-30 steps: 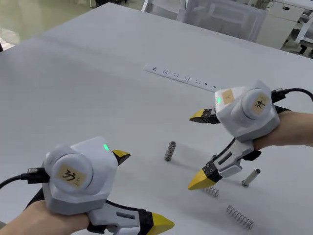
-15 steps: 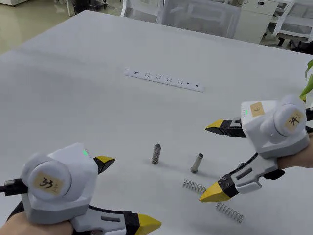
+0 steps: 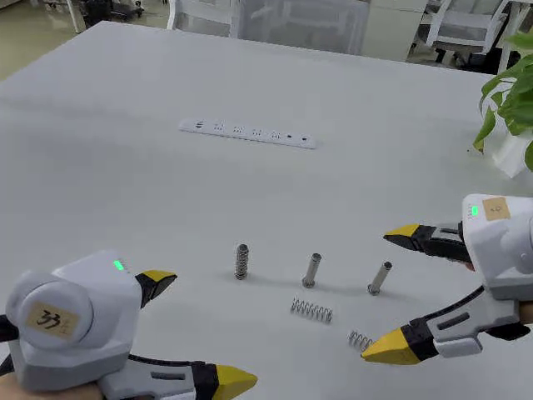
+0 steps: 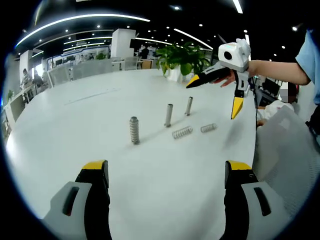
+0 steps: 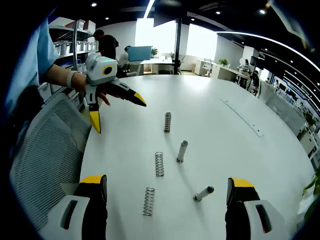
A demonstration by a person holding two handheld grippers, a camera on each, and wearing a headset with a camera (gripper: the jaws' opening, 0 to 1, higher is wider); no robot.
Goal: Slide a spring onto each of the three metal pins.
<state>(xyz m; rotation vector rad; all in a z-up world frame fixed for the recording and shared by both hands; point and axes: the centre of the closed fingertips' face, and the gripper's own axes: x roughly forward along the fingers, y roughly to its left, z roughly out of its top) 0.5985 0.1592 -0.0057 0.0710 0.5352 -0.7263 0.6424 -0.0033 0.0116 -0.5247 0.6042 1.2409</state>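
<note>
Three metal pins stand in a row on the white table (image 3: 125,192). The left pin (image 3: 241,261) carries a spring. The middle pin (image 3: 311,270) and the leaning right pin (image 3: 380,277) are bare. Two loose springs (image 3: 311,310) (image 3: 360,339) lie in front of them. My right gripper (image 3: 391,292) hovers open just right of the pins, holding nothing. My left gripper (image 3: 196,329) is open at the near left, with nothing in it. The left gripper view has the sprung pin (image 4: 134,130) ahead of the open left gripper (image 4: 166,172). In the right gripper view, a loose spring (image 5: 148,201) lies between the jaws of the right gripper (image 5: 167,182).
A white power strip (image 3: 248,133) lies flat across the far middle of the table. A potted plant (image 3: 508,92) stands at the right edge. Chairs (image 3: 275,17) line the far side, and a mesh chair (image 5: 40,150) is by the near edge.
My right gripper has drawn back to the right, away from the pins and loose springs, still open. The head camera has shifted, so the middle pin now shows.
</note>
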